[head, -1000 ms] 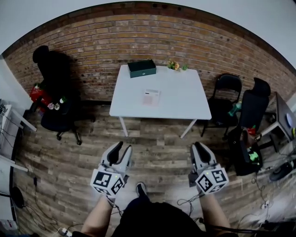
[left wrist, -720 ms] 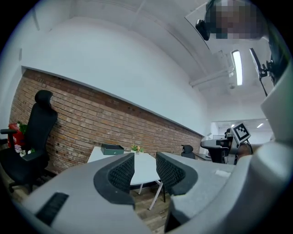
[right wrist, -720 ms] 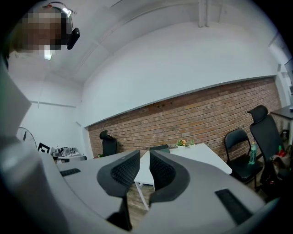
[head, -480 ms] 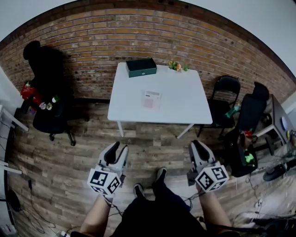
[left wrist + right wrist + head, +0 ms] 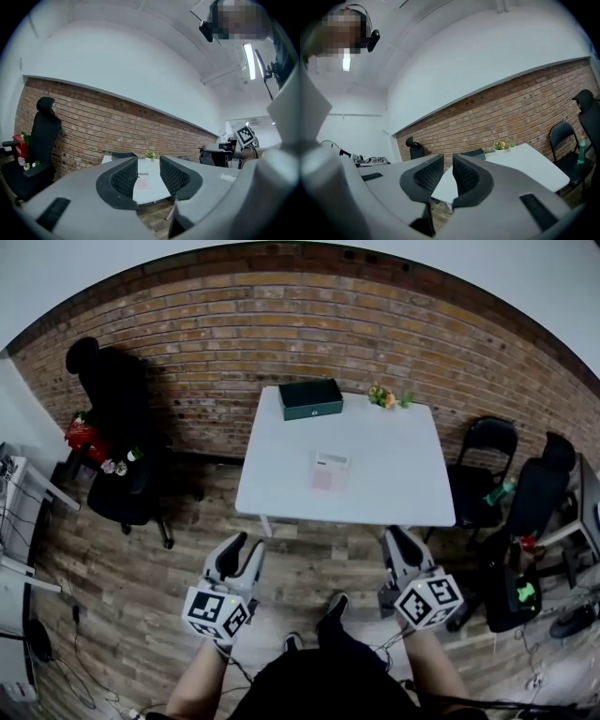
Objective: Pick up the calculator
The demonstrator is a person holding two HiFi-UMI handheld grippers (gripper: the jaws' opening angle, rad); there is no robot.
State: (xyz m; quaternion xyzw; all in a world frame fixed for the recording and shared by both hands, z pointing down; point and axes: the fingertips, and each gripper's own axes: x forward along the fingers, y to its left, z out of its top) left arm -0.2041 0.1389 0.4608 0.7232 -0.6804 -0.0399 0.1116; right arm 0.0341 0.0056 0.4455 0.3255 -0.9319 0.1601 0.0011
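The calculator (image 5: 330,471), a pale pinkish slab, lies flat near the middle of the white table (image 5: 394,493). In the left gripper view the calculator (image 5: 143,183) shows small on the table top, between and beyond the jaws. My left gripper (image 5: 242,549) is held level over the wooden floor, short of the table's front edge, and stands open with nothing between its pads. My right gripper (image 5: 399,542) is also short of the table, near its front right part. Its jaws stand a little apart and hold nothing. The left gripper (image 5: 149,166) and right gripper (image 5: 448,165) both point at the table.
A dark green box (image 5: 310,398) and a small bunch of flowers (image 5: 384,396) sit at the table's far edge by the brick wall. A black office chair (image 5: 122,460) stands to the left, a folding chair (image 5: 487,460) and another chair (image 5: 542,488) to the right. The person's shoe (image 5: 334,606) is on the floor.
The person has stepped toward the table, carrying both grippers forward. The table now lies closer to the jaw tips and a little further right in the head view. The jaws keep the same opening.
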